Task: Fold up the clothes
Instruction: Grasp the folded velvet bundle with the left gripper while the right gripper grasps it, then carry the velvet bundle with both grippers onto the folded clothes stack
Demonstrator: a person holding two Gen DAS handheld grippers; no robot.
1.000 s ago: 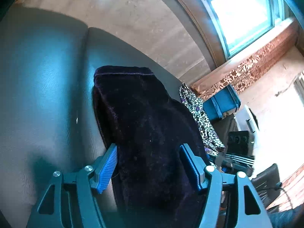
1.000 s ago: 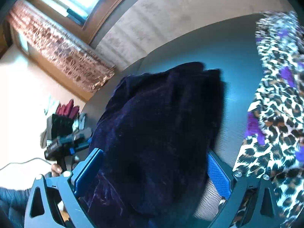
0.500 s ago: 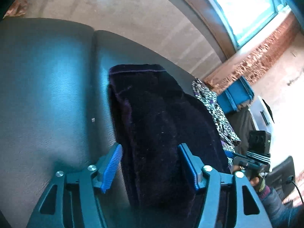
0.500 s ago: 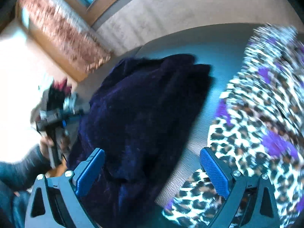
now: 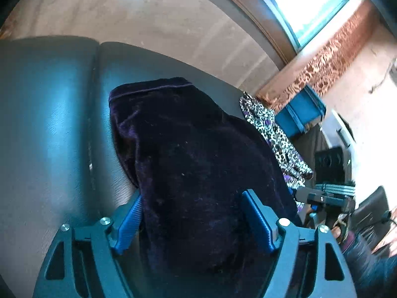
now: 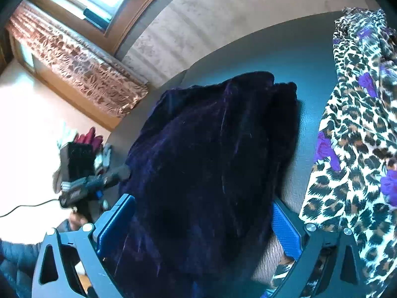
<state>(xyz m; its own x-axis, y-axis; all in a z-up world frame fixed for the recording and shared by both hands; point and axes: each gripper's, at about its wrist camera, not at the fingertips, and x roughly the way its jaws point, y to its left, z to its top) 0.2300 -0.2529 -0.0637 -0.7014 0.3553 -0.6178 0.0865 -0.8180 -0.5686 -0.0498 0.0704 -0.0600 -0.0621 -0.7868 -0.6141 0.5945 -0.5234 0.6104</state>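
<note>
Lettering was nowhere legible. Left tongs point(image 5: 191, 219) and right tongs point(image 6: 203, 226) both gaped wide, straddling the dark velvet garment point(image 5: 193, 164) on the sofa point(image 5: 44, 124), clamping nothing.

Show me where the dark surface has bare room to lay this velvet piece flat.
Bare: the dark surface left of the velvet garment, and a narrower strip between it and the leopard-print garment. Crowded: the right side, under the leopard print.

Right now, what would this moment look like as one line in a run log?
task: fold clothes | left gripper: open, straddling dark velvet garment | right gripper: open, same garment | leopard-print garment: beside it, untouched
</note>
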